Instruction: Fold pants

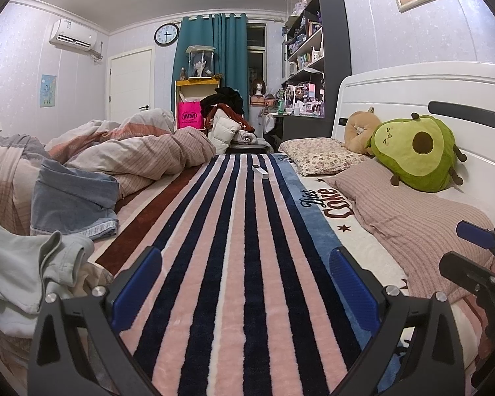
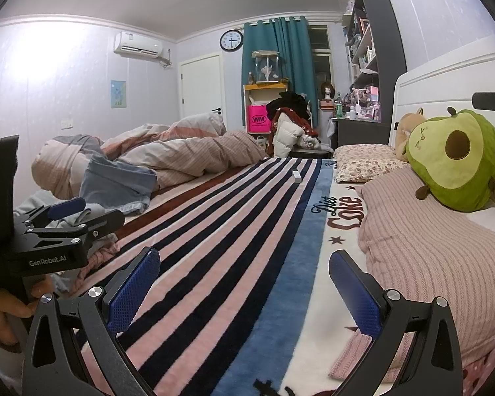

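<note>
A folded-over pair of blue denim pants (image 1: 72, 198) lies at the left against the heaped duvet, also seen in the right wrist view (image 2: 115, 184). A crumpled pale blue-grey garment (image 1: 26, 264) sits nearer, at the lower left. My left gripper (image 1: 244, 264) is open over the striped blanket, holding nothing, to the right of both garments. My right gripper (image 2: 244, 264) is open too, empty, over the blanket's blue and white edge. The left gripper (image 2: 102, 211) shows at the left of the right wrist view, in front of the pale garment (image 2: 92, 213), held by a hand (image 2: 3, 307).
A striped pink and navy blanket (image 1: 234, 231) covers the bed. A small white box (image 1: 260, 171) lies far along it. The duvet heap (image 1: 142, 155) fills the left. Pillows (image 1: 412, 224) and an avocado plush (image 1: 415, 151) line the white headboard (image 1: 412, 95) on the right.
</note>
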Motion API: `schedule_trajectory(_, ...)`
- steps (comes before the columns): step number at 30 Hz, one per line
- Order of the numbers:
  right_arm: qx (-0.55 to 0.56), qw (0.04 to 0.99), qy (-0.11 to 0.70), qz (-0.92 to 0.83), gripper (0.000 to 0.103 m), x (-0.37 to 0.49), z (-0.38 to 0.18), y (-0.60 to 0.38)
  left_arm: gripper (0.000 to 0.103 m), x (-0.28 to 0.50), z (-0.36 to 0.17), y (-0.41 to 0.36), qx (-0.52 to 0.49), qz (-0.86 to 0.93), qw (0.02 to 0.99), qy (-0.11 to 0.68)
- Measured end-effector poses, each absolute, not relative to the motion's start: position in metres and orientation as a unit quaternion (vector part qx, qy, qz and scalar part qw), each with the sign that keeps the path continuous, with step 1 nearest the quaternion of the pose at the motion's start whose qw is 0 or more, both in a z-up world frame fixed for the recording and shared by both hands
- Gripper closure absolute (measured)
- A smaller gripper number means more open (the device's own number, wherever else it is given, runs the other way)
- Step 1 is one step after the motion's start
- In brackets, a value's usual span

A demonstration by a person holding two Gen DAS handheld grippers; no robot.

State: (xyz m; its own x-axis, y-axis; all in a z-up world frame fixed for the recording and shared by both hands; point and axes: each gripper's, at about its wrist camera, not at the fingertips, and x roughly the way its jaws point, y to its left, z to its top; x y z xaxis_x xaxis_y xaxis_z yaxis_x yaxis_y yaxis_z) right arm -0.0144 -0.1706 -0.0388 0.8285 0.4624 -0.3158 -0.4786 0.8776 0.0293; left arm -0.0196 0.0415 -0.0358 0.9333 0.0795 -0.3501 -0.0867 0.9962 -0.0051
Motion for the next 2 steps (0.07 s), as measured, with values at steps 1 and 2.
schedule_trajectory(1,-0.025,0.956,0.159,0.246,0.001,-0.0145,-0.0388,-0.1706,0.003,-0.0198,-0.036,0.0411,-0.009,0.044,0.983,0.178)
schedule_trajectory(2,-0.024,0.956,0.159,0.246,0.001,-0.0143,-0.0388,-0.1707,0.003,-0.0195,-0.0364,0.0405,-0.008,0.046,0.983,0.179)
